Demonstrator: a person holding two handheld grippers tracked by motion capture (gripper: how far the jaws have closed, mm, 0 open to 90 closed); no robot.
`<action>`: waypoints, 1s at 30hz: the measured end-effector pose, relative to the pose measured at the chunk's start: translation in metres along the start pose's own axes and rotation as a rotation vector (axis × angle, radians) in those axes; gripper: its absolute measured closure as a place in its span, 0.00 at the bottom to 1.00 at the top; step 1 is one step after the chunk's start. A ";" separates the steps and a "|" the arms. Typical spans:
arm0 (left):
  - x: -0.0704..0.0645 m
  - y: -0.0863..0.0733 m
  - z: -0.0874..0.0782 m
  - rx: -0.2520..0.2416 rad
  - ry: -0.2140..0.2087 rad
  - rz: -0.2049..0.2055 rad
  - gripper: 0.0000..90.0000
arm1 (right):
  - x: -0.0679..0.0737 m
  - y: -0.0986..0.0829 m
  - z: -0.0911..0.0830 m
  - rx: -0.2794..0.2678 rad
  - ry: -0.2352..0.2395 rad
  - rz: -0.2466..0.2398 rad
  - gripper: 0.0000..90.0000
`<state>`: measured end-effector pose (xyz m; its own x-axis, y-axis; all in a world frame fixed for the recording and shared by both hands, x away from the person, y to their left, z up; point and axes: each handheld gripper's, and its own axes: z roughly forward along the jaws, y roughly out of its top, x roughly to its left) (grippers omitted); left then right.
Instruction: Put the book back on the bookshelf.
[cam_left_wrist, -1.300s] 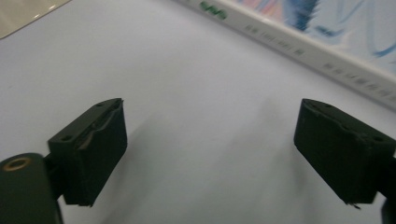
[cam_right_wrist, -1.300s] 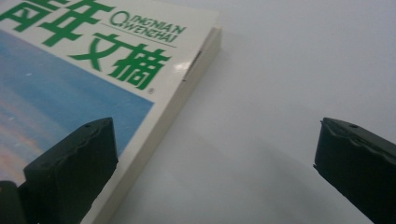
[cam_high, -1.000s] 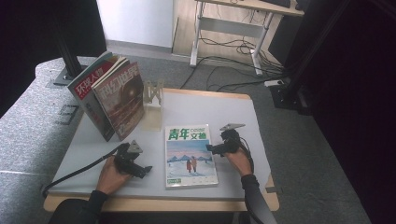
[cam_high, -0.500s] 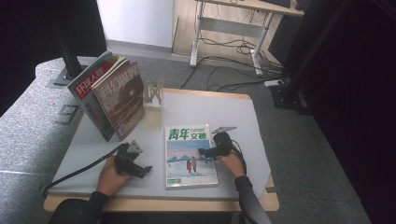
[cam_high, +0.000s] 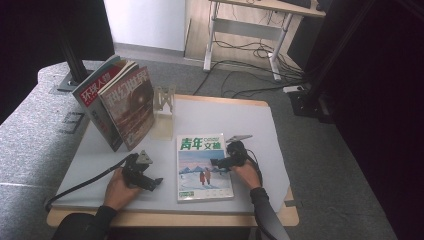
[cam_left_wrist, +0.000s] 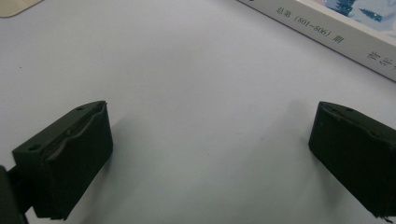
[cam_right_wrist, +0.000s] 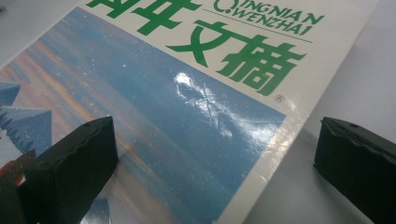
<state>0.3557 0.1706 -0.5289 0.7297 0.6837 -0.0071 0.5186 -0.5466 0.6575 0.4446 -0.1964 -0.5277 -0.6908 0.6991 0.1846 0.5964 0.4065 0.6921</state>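
So the magazine (cam_high: 204, 167) is lying flat near the front edge of the worktop (cam_high: 250, 120), about the middle. Glossy cover, green characters on white up top, a blue snowy scene below; in the right gripper view the coating shows glare and fine scratches. The right gripper (cam_high: 216, 162) sits over its right edge, blocky matte black jaws spread wide, one above the cover and one past the edge, gripping nothing. The left gripper (cam_high: 156, 182) rests on the smooth pale grey top just left of the magazine, jaws also wide apart and empty. Toward the back left corner, two more magazines (cam_high: 122, 105) stand tilted beside a small light-coloured stand (cam_high: 164, 102).
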 end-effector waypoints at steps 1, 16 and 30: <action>0.000 0.000 0.000 0.000 0.000 0.000 0.00 | 0.000 0.001 0.001 0.004 0.002 0.000 0.00; 0.000 0.000 0.000 0.002 0.000 0.001 0.00 | -0.002 0.011 0.001 0.083 0.027 -0.020 0.02; 0.000 0.000 0.000 0.002 0.000 0.002 0.00 | 0.007 0.018 -0.002 0.114 -0.003 -0.080 0.08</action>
<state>0.3559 0.1707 -0.5289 0.7304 0.6830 -0.0058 0.5185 -0.5489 0.6556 0.4495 -0.1855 -0.5129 -0.7369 0.6634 0.1297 0.5819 0.5249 0.6211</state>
